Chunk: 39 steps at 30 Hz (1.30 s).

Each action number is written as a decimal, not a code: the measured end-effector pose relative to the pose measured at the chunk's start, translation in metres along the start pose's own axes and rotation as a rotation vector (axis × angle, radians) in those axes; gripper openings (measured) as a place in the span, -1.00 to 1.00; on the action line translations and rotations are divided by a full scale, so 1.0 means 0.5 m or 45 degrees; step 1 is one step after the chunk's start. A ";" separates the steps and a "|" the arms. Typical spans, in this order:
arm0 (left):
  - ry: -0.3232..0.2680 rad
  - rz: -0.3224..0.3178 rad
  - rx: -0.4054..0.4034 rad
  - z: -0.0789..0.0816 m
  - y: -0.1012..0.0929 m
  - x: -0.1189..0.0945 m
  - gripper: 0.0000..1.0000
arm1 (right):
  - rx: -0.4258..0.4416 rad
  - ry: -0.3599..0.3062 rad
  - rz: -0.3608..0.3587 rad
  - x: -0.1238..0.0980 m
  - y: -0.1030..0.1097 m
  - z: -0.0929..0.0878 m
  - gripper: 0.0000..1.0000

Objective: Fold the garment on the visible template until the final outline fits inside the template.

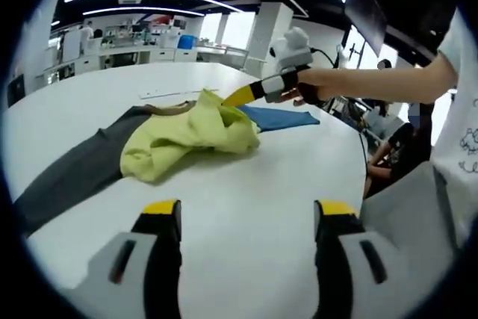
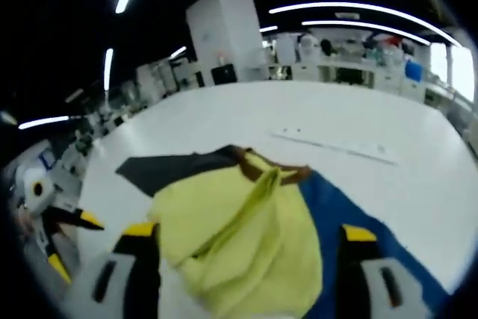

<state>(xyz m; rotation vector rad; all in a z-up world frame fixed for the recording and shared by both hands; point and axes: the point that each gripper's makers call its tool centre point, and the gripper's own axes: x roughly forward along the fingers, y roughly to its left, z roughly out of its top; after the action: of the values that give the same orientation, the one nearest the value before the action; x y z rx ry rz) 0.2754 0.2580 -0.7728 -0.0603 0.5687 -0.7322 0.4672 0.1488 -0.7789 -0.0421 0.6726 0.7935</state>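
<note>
Now we see the yellow-green garment [image 1: 190, 136] lying crumpled on the white table [image 1: 254, 199]. In the left gripper view it rests partly on a dark grey cloth [image 1: 71, 173] that stretches toward the left, and a blue sheet [image 1: 280, 118] lies just behind it on the right side. A brown edge [image 1: 168, 108] shows at the far end of the garment, between the grey and the yellow.

The left gripper [image 1: 246, 218] is near us at the bottom of its view, above bare table, well apart from the garment. Its two jaws with yellow tips stand wide apart and hold nothing.

In the same view the right gripper [image 1: 243, 96] comes in from the right, carried by a person's hand [image 1: 317, 87]. Its yellow tips reach the far upper edge of the garment; we cannot tell from here if they pinch the cloth.

In the right gripper view, the right gripper [image 2: 246, 237] has its jaws apart, one on each side of the garment [image 2: 246, 252], which lies between them and over the blue sheet [image 2: 351, 214]. The dark grey cloth [image 2: 168, 169] spreads to the left. The left gripper [image 2: 63, 240] appears at the left edge, with its jaws open.

A thin pale strip [image 2: 332, 145] lies farther on the table [image 2: 246, 113].
</note>
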 end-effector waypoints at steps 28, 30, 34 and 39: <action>-0.035 0.084 0.120 0.083 0.073 0.119 0.17 | 0.184 -0.041 0.113 -0.062 0.088 -0.092 0.55; -0.025 0.082 0.130 0.082 0.074 0.133 0.10 | 0.192 -0.030 0.122 -0.055 0.093 -0.101 0.49; -0.017 0.071 0.154 0.086 0.070 0.154 0.01 | 0.222 -0.028 0.142 -0.052 0.104 -0.110 0.33; -0.014 0.042 0.018 0.087 0.067 0.185 -0.12 | 0.236 -0.013 0.143 -0.042 0.107 -0.123 0.14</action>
<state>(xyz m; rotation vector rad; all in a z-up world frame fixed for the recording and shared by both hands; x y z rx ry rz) 0.3737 0.2173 -0.7876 -0.0416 0.5524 -0.7037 0.3872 0.1562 -0.8043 0.1695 0.7412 0.8357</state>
